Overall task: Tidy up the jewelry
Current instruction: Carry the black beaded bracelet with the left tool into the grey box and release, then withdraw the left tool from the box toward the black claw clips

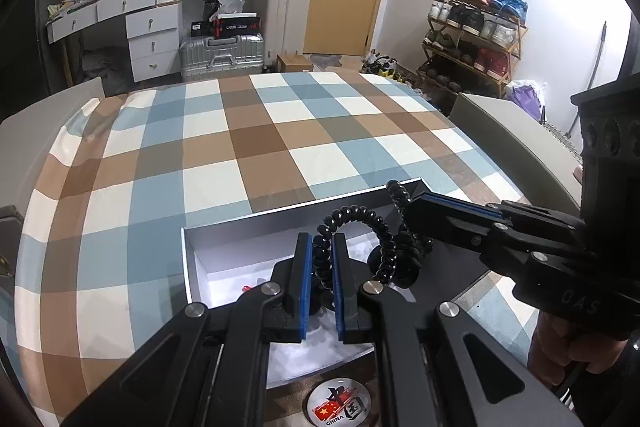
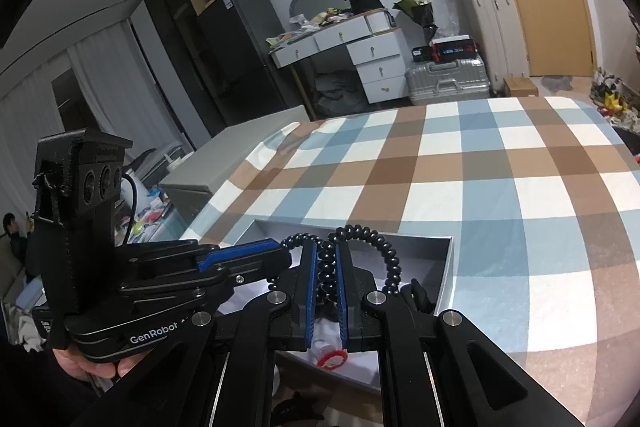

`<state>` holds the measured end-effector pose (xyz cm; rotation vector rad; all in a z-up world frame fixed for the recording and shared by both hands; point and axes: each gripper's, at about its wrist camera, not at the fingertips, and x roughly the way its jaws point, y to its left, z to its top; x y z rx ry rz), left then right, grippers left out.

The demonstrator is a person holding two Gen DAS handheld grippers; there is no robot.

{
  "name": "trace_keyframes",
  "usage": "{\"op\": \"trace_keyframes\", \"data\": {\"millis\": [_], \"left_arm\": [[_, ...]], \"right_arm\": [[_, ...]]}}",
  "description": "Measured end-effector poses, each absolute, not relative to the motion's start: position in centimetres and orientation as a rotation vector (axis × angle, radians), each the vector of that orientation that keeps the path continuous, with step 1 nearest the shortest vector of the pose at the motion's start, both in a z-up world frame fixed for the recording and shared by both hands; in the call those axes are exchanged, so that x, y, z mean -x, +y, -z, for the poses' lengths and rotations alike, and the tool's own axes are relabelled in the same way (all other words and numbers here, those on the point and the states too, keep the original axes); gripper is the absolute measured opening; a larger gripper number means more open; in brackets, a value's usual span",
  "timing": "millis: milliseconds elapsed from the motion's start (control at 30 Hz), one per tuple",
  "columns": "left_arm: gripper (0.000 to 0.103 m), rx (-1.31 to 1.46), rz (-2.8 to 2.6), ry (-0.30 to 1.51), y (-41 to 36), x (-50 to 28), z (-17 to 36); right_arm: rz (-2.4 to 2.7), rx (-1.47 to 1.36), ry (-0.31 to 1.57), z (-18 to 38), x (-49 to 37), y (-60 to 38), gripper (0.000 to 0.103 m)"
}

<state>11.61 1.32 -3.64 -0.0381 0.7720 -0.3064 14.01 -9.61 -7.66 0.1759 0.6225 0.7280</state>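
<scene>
A black beaded bracelet (image 1: 380, 227) (image 2: 390, 259) hangs as a loop over an open grey box (image 1: 280, 213) (image 2: 446, 267) with a white inside. The box rests on a checked tablecloth (image 1: 240, 131) (image 2: 480, 167). My left gripper (image 1: 322, 263) (image 2: 285, 250) is shut on one stretch of the beads. My right gripper (image 2: 325, 269) (image 1: 409, 207), coming in from the right in the left wrist view, is shut on another stretch. A small red and white piece (image 2: 333, 359) lies on the box floor, partly hidden by the fingers.
A round badge (image 1: 340, 407) lies on the cloth in front of the box. Grey seat backs (image 1: 512, 135) (image 2: 240, 151) stand at the table's sides. Behind the table are a silver suitcase (image 1: 222, 55), a white desk (image 1: 120, 11) and a shoe rack (image 1: 472, 31).
</scene>
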Motion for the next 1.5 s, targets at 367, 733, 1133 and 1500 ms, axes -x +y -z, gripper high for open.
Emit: {"op": "trace_keyframes", "data": {"millis": [367, 733, 1133, 1500], "left_arm": [[0.037, 0.008, 0.309, 0.786, 1.7, -11.4, 4.1], [0.041, 0.022, 0.271, 0.740, 2.5, -9.4, 2.6], [0.071, 0.026, 0.222, 0.653, 2.2, -6.5, 1.4], [0.089, -0.002, 0.152, 0.565, 2.0, -3.4, 0.2]], "right_arm": [[-0.698, -0.146, 0.589, 7.1, -12.8, -9.8, 0.041], [-0.680, -0.165, 0.510, 5.6, -9.6, -11.6, 0.058], [-0.638, -0.136, 0.433, 4.2, -5.2, -12.7, 0.082], [-0.605, -0.092, 0.407, 4.0, -1.9, -12.7, 0.097]]}}
